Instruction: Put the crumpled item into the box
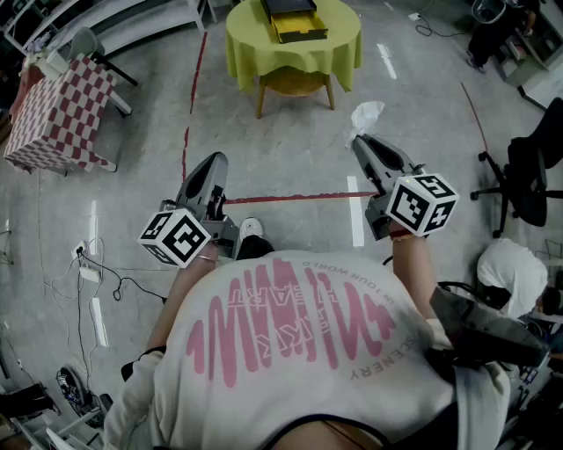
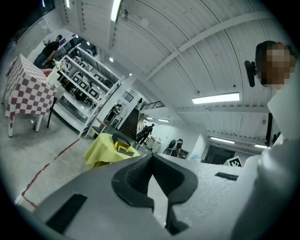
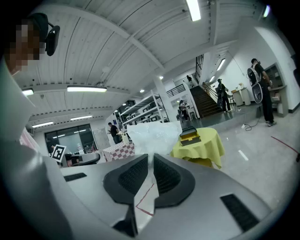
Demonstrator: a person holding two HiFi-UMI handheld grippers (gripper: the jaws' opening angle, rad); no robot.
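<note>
The right gripper [image 1: 358, 139] points toward 12 o'clock, tipped slightly downward. Its fingers [image 3: 132, 177] are pinched nearly together on the crumpled item [image 1: 367, 114] — a white, papery wad that sticks out past the fingertips, held in the air above the grey floor [image 1: 290, 149]. At 9 o'clock of it the left gripper [image 1: 216, 162] is held level, its fingers [image 2: 135, 177] closed tip to tip with nothing between them. At 12 o'clock, well apart from both grippers, stands a round desk [image 1: 255, 48] draped in yellow cloth. The box [image 1: 295, 19] — dark and yellow — sits on top of it. A red line [image 1: 290, 197] runs across the floor from one gripper to the other. At 10 o'clock is a second desk [image 1: 62, 114] under a red-and-white checked cloth, and at 3 o'clock an office chair [image 1: 528, 176]
</note>
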